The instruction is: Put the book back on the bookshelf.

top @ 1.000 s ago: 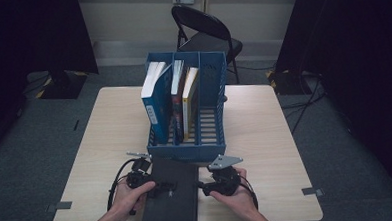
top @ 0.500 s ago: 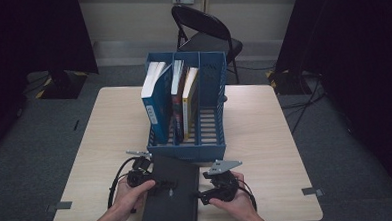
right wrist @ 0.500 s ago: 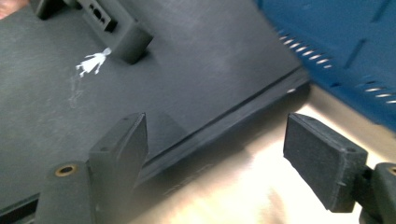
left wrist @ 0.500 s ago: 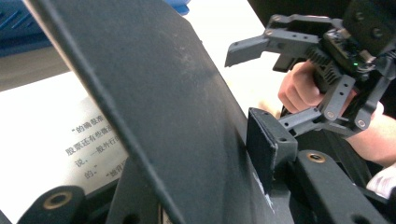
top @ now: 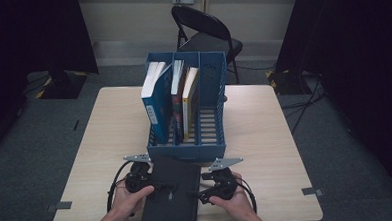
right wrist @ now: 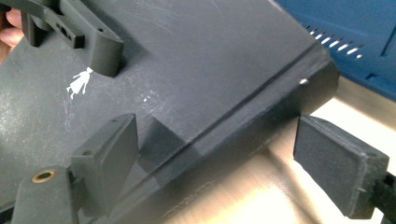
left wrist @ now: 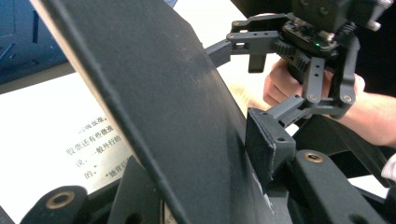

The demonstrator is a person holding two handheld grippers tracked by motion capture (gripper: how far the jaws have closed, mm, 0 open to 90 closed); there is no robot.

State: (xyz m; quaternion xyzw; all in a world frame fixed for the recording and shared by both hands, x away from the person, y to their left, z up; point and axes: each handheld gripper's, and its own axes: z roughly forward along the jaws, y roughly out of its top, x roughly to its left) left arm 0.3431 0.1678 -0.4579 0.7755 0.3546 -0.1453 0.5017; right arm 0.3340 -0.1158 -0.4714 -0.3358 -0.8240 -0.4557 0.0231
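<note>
A black book (top: 170, 206) lies at the table's front edge between my two grippers. My left gripper (top: 160, 186) grips its raised front cover (left wrist: 154, 93); one pad (left wrist: 270, 144) presses on the cover's top. A printed page (left wrist: 60, 135) shows under the cover. Its jaws have just been closing with the cover between them. My right gripper (top: 195, 194) is open over the book's spine edge (right wrist: 261, 116). One of its pads (right wrist: 105, 154) rests over the cover and the other (right wrist: 341, 170) stands off the edge. Its jaws have just been opening.
A blue file rack (top: 211, 115) stands mid-table just beyond the book, holding a blue book (top: 153, 105) and two thinner ones. A black folding chair (top: 205, 35) stands behind the table (top: 265, 137). Bare wood lies left and right of the rack.
</note>
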